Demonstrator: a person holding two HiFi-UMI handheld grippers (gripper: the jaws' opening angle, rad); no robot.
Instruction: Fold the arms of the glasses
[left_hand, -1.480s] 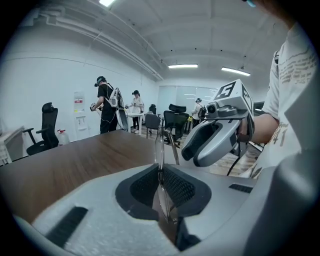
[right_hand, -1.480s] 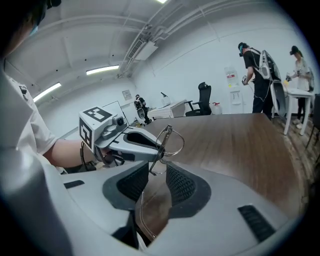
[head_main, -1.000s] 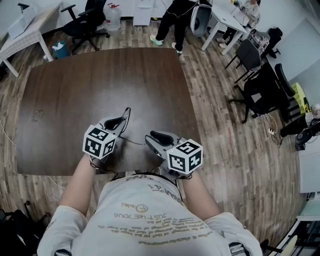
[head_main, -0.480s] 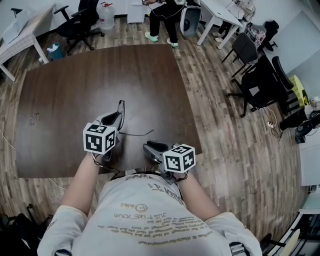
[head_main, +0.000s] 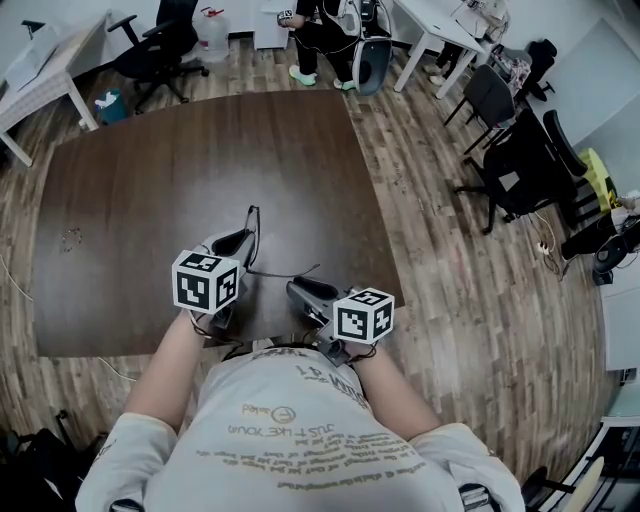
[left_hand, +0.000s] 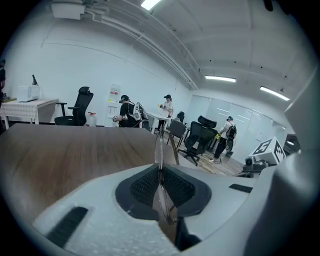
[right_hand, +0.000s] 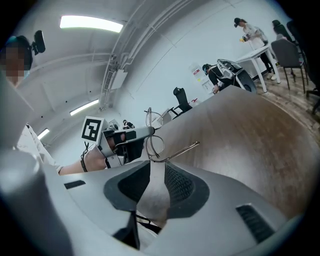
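Observation:
A thin wire-framed pair of glasses (head_main: 252, 222) stands on edge over the dark wooden table (head_main: 150, 170). My left gripper (head_main: 243, 240) is shut on its front frame. In the left gripper view the rim (left_hand: 159, 150) runs up between the dark pads (left_hand: 145, 186). One arm (head_main: 290, 272) sticks out to the right, unfolded. My right gripper (head_main: 300, 291) is just below that arm's tip; its jaws have just been closing but remain open with nothing between them. In the right gripper view the glasses (right_hand: 155, 145) and the left gripper (right_hand: 127, 140) hang just beyond my right gripper (right_hand: 154, 172).
A small scrap (head_main: 72, 238) lies at the table's left. Office chairs (head_main: 520, 170) stand on the wood floor to the right, and a white desk (head_main: 40, 70) sits at far left. People (head_main: 320, 25) are at desks in the back.
The right gripper has dropped lower and drawn back toward the person. The left gripper with the glasses has shifted slightly right. The glasses arm now points out freely to the right.

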